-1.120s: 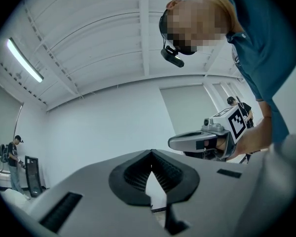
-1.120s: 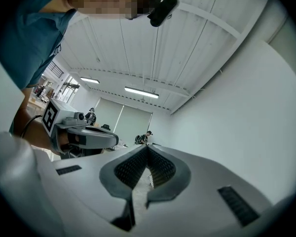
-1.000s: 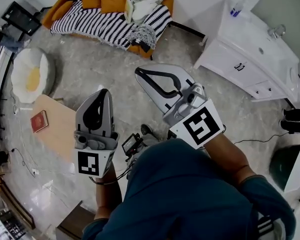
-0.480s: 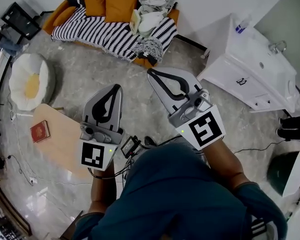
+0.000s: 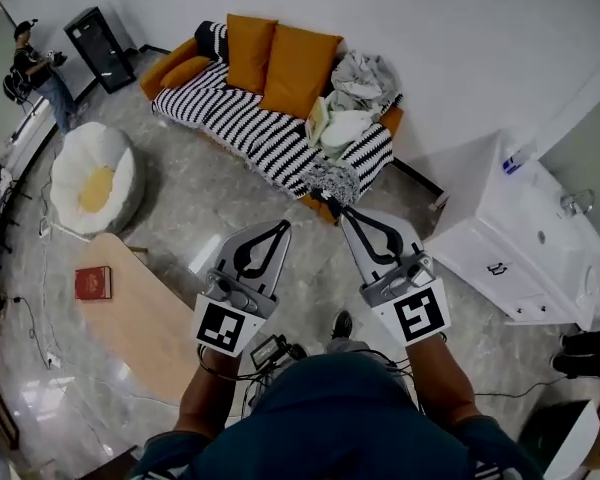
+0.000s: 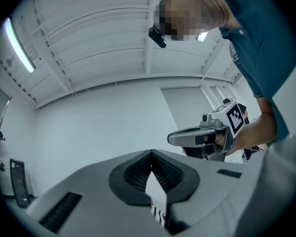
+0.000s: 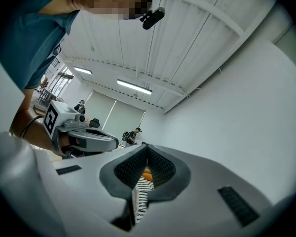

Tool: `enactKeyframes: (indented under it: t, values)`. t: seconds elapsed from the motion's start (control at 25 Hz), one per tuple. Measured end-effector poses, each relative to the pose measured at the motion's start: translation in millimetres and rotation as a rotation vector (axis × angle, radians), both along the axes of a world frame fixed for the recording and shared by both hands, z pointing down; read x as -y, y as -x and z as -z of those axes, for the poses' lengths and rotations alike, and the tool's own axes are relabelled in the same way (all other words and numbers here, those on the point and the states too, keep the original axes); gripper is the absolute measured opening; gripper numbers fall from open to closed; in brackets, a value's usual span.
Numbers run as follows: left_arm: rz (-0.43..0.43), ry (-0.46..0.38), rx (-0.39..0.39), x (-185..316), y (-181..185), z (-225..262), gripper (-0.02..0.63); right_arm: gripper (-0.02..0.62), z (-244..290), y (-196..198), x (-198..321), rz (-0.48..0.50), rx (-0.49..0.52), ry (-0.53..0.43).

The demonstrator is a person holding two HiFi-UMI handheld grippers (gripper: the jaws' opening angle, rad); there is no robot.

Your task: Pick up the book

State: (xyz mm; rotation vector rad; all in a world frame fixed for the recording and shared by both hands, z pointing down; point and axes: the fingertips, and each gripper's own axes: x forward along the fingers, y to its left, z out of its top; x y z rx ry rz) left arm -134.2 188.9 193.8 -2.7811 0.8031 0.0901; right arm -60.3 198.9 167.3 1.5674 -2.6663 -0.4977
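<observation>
The book (image 5: 93, 282) is small and red and lies flat near the left end of a low wooden table (image 5: 152, 320), at the lower left of the head view. Both grippers are held level over the floor, pointing towards the sofa and well to the right of the book. My left gripper (image 5: 282, 225) is shut with nothing in it, and its tips (image 6: 151, 152) meet in its own view. My right gripper (image 5: 346, 211) is shut and empty too, its tips (image 7: 147, 146) closed. Neither gripper view shows the book.
A sofa (image 5: 242, 131) with a striped blanket, orange cushions and piled clothes stands ahead against the wall. A white beanbag (image 5: 97, 180) sits left of it and a white cabinet (image 5: 520, 251) at the right. A person (image 5: 35, 71) stands far left. Cables (image 5: 42, 328) trail beside the table.
Both grippers have moved forward towards the sofa, side by side and still shut. The sofa now lies directly ahead; the book and table have stayed at the left.
</observation>
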Motion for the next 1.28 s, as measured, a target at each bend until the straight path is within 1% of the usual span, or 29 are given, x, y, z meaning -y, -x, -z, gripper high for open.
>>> enactKeyframes:
  t: [0.16, 0.36, 0.52, 0.64, 0.76, 0.92, 1.04, 1.12, 1.28]
  values:
    - [0.018, -0.015, 0.021, 27, -30, 2, 0.002, 0.014, 1, -25, 31, 0.034, -0.003, -0.009]
    - [0.044, -0.022, 0.025, 55, -69, 7, 0.002, 0.014, -4, -59, 62, 0.072, -0.013, 0.0]
    - [0.07, -0.008, 0.025, 71, -82, 5, 0.002, 0.014, -4, -74, 83, 0.092, 0.024, -0.009]
    - [0.079, 0.0, 0.036, 86, -83, 4, 0.002, 0.014, -6, -76, 97, 0.099, 0.044, 0.001]
    - [0.072, -0.003, 0.012, 105, -80, 6, 0.002, 0.014, -11, -71, 114, 0.095, 0.058, 0.007]
    - [0.046, 0.023, 0.033, 124, -62, 1, 0.002, 0.014, -11, -53, 130, 0.071, 0.028, 0.017]
    - [0.025, -0.002, 0.023, 147, -50, 9, 0.002, 0.014, -7, -43, 148, 0.049, 0.004, 0.013]
    - [0.007, -0.012, 0.013, 159, -45, 10, 0.002, 0.014, -6, -40, 161, 0.028, 0.009, 0.009]
    - [-0.03, -0.003, 0.016, 185, -28, 8, 0.002, 0.014, -9, -23, 186, -0.008, 0.007, 0.011]
